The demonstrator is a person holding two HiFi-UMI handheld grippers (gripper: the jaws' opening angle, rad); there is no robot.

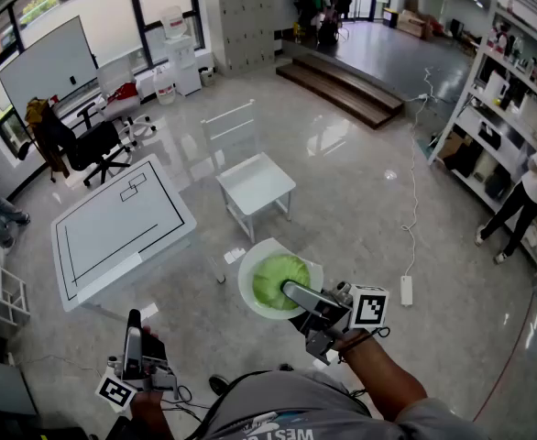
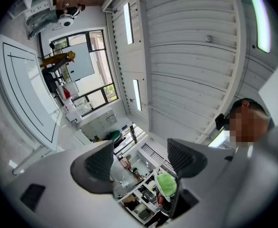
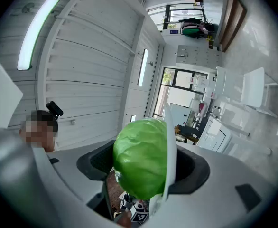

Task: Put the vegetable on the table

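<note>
A round green vegetable (image 1: 278, 280) lies on a white plate (image 1: 246, 282), held out over the floor in the head view. My right gripper (image 1: 298, 295) reaches over the plate's near edge. In the right gripper view the vegetable (image 3: 140, 158) and the plate's rim (image 3: 171, 146) both sit between the jaws of the right gripper (image 3: 143, 164), which is shut on them. The white table (image 1: 94, 255) with black lines stands to the left. My left gripper (image 1: 133, 326) is low at the left, points upward and is open and empty (image 2: 141, 158). The left gripper view also catches the vegetable (image 2: 166, 184).
A small white chair (image 1: 255, 183) stands on the floor beyond the plate. A black office chair (image 1: 99, 145) and a whiteboard (image 1: 49, 67) are at the back left. Shelves (image 1: 507, 108) and a standing person (image 1: 525, 195) are at the right. A power strip (image 1: 406, 290) lies on the floor.
</note>
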